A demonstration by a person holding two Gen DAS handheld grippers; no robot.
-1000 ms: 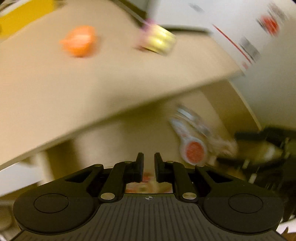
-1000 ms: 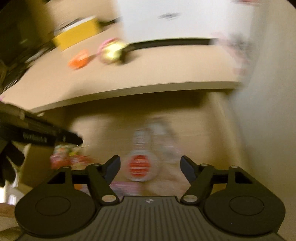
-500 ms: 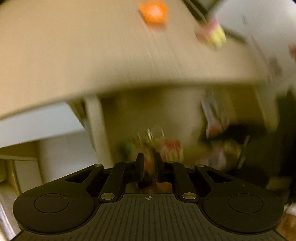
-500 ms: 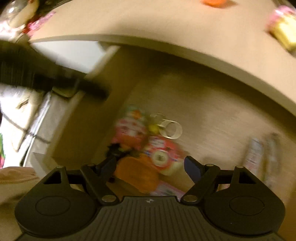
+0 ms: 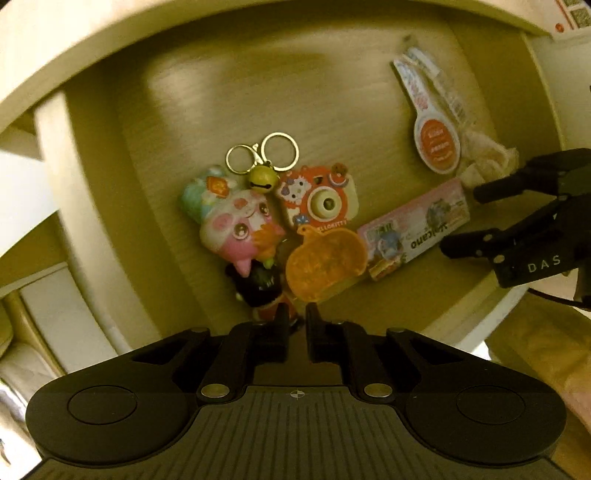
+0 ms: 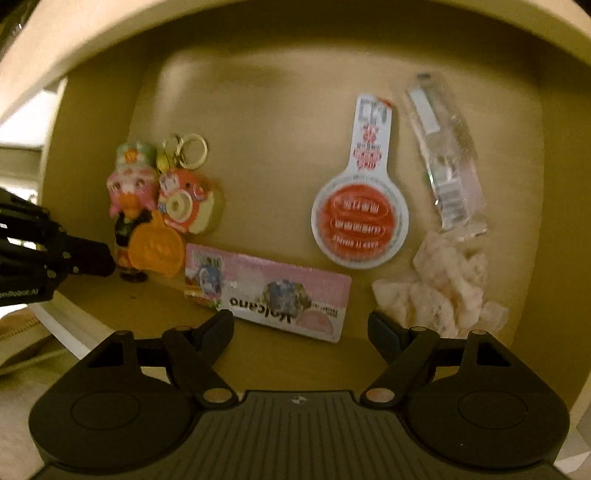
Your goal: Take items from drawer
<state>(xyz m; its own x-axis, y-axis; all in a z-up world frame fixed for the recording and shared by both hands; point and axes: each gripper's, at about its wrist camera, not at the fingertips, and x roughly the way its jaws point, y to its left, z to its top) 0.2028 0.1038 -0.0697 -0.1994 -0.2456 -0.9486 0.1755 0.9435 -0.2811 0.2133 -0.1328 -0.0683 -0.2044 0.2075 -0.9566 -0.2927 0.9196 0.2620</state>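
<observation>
Down in the open drawer (image 6: pixel 280 122), the right wrist view catches a clear packet (image 6: pixel 448 162) by the right wall that the left view barely shows. The left gripper (image 5: pixel 294 317), closing with nothing between, hangs over the keychain toys (image 5: pixel 258 206); the right gripper (image 6: pixel 301 325) is spread wide above the pink card (image 6: pixel 269 291).

A pale beige worktop (image 5: pixel 74 48) curved across the top of both views, its thick rounded edge overhanging a shadowed wood-grain panel (image 6: pixel 280 122) lit in a dim, warm yellowish cast. To the left in the left wrist view, a light upright board (image 5: pixel 74 206) stood beside white cabinet fronts (image 5: pixel 55 310), with brighter white surfaces (image 5: pixel 18 184) showing beyond it. At the upper right corner of that view a white box with red print and a code label (image 5: pixel 572 14) sat on the worktop, and a tan, blurred surface (image 5: pixel 546 354) filled the lower right.
</observation>
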